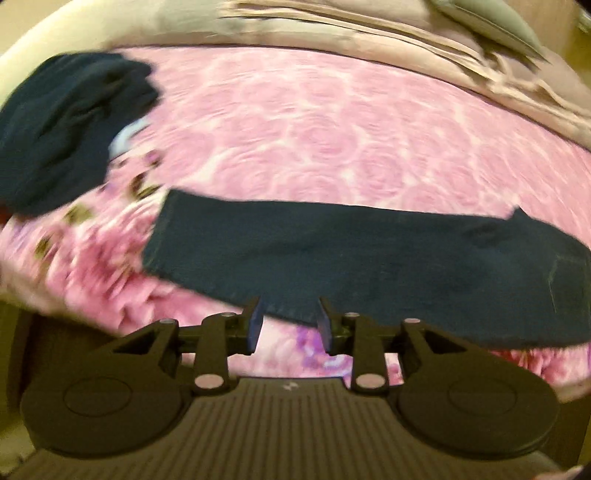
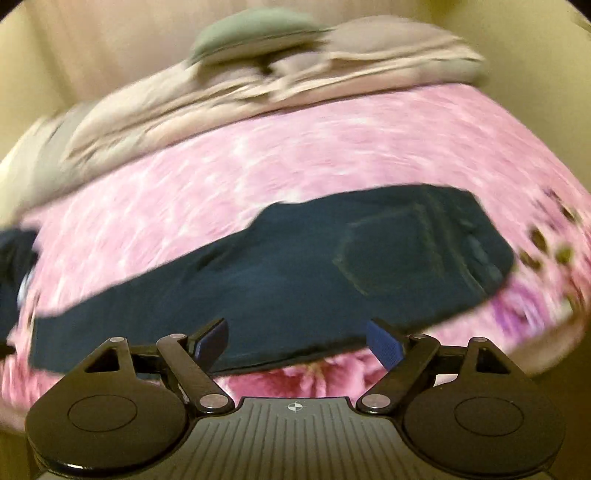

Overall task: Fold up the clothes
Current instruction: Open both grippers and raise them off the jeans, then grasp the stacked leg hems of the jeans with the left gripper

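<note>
A pair of dark navy jeans (image 1: 351,251) lies flat on the pink floral bedspread (image 1: 314,129), folded lengthwise into one long strip. My left gripper (image 1: 290,321) hovers over the near edge by the leg hem. Its jaws stand a little apart and the pads do not press the cloth. In the right wrist view the same jeans (image 2: 295,277) show a back pocket (image 2: 384,251) at the right end. My right gripper (image 2: 297,341) is wide open above the near edge with nothing between its fingers.
A heap of dark clothes (image 1: 62,129) sits at the left of the bed; its edge shows as dark cloth (image 2: 11,266) in the right wrist view. A bunched beige blanket (image 1: 369,37) and a grey-green pillow (image 2: 255,33) lie along the far side.
</note>
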Motion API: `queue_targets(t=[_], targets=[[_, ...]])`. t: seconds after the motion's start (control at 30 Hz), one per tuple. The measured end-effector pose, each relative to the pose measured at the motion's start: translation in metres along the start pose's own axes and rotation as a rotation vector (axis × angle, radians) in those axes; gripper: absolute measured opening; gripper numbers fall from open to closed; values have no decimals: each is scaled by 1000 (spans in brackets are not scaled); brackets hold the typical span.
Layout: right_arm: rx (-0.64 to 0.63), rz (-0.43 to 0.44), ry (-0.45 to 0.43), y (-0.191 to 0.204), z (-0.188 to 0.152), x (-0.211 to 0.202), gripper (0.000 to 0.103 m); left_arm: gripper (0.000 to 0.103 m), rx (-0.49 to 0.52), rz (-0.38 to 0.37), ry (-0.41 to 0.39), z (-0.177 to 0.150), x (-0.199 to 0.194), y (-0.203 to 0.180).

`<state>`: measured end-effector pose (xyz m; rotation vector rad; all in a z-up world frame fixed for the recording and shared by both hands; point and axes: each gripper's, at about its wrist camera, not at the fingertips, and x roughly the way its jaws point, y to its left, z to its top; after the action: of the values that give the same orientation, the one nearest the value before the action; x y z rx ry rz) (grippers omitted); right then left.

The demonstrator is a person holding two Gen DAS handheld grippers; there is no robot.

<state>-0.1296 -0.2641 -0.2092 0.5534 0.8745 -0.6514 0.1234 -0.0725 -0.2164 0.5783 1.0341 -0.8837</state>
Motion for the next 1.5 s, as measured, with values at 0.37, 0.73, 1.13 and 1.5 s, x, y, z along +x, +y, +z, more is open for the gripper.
queue_targets(t=[0.37, 0.73, 1.13, 1.5], targets=[[-193, 95, 75, -46, 26, 5, 85, 32, -147, 110, -20, -42, -56, -54], [-159, 71, 74, -67, 5, 36, 85, 36, -68, 100, -48, -44, -17, -81], [-47, 126, -170, -93, -67, 111, 85, 34, -98, -123, -202, -103, 99, -36], [291, 240, -342, -119, -146, 29, 85, 31, -260, -268, -283, -191, 58, 44]])
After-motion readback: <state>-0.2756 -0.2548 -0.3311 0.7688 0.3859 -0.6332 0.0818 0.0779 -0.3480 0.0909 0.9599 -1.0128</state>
